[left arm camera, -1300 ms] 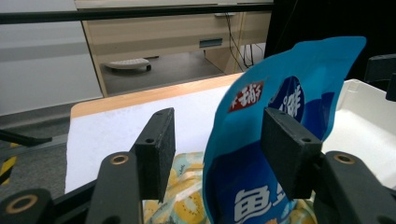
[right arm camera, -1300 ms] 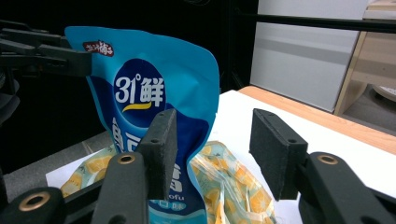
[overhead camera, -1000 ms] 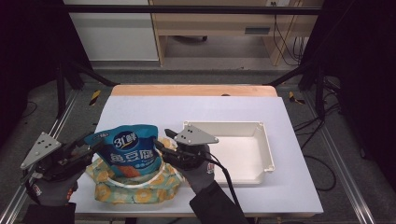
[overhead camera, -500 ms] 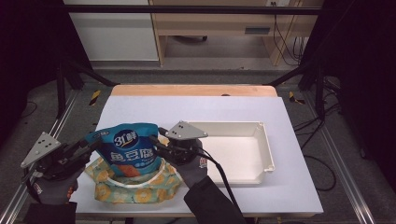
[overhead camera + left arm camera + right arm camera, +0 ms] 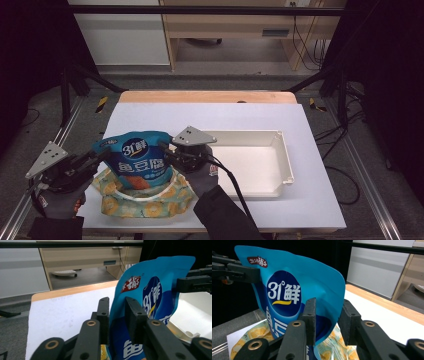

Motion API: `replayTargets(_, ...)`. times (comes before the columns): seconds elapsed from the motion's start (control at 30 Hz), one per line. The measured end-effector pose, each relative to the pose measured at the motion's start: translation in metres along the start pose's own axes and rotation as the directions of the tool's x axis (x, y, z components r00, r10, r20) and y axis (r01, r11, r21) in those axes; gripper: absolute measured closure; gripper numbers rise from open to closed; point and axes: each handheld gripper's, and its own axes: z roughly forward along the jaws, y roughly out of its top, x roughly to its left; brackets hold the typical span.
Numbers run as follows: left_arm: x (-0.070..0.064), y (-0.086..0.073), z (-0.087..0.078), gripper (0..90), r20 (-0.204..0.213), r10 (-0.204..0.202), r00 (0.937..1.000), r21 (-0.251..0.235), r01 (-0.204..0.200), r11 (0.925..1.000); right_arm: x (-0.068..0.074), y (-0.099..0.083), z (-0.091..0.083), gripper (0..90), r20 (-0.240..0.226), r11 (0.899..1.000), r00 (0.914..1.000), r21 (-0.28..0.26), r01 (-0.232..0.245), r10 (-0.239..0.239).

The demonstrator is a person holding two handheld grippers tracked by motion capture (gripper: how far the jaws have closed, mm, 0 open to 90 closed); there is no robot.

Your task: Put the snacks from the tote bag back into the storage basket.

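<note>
The left gripper [image 5: 97,159] and right gripper [image 5: 167,150] are each seen with jaws narrowed around opposite edges of an upright glossy blue plastic pouch [image 5: 141,161], held over a yellow lemon-patterned packet [image 5: 145,200] beside a shallow white plastic tray [image 5: 280,150].

Left gripper [image 5: 117,320] jaws straddle the blue pouch [image 5: 152,292] edge, slight gap visible. Other gripper [image 5: 193,283] at pouch's far edge. White tabletop [image 5: 65,307] beneath.
</note>
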Motion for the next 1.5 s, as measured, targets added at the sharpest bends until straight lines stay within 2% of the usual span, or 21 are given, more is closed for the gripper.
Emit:
replayTargets(0.2, -0.001, 0.0, 0.001, 81.0, -0.008, -0.004, 1.0, 0.008, 0.004, 1.0, 0.001, 0.0, 0.003, 78.5, -0.004, 1.0, 1.0, -0.002, -0.008, 0.008)
replayTargets(0.3, -0.003, 0.0, 0.001, 84.9, -0.019, -0.002, 0.9998, 0.011, 0.002, 0.9999, 0.001, -0.001, 0.002, 87.0, 0.004, 1.0, 1.0, -0.001, 0.006, -0.006)
replayTargets(0.43, -0.004, 0.0, 0.002, 87.1, -0.029, -0.001, 0.9996, 0.01, 0.002, 0.9999, 0.002, -0.001, 0.001, 89.9, 0.006, 1.0, 0.9999, -0.004, 0.015, -0.015)
replayTargets(0.63, -0.006, 0.003, 0.002, 89.5, -0.063, 0.008, 0.998, 0.009, -0.008, 0.9999, 0.002, 0.001, 0.0, 90.0, -0.003, 1.0, 0.9998, 0.007, 0.021, -0.021)
replayTargets(0.8, -0.007, 0.005, 0.001, 89.7, -0.064, 0.013, 0.9978, -0.001, -0.013, 0.9999, 0.003, 0.004, -0.002, 90.0, 0.004, 1.0, 0.9997, -0.002, 0.026, -0.026)
replayTargets(0.97, -0.009, 0.015, -0.002, 89.7, -0.067, 0.018, 0.9976, -0.032, -0.02, 0.9993, 0.005, 0.012, -0.007, 90.0, 0.001, 0.999, 0.9994, -0.028, 0.036, -0.036)
replayTargets(1.13, -0.012, 0.023, -0.004, 89.8, -0.068, 0.028, 0.9973, -0.04, -0.031, 0.9987, 0.004, 0.019, -0.013, 90.0, 0.002, 0.999, 0.9993, -0.04, 0.037, -0.036)
replayTargets(1.5, -0.015, 0.038, -0.008, 89.7, -0.062, 0.022, 0.9978, -0.074, -0.026, 0.9969, 0.002, 0.035, -0.019, 90.0, 0.009, 0.997, 0.9992, -0.065, 0.04, -0.039)
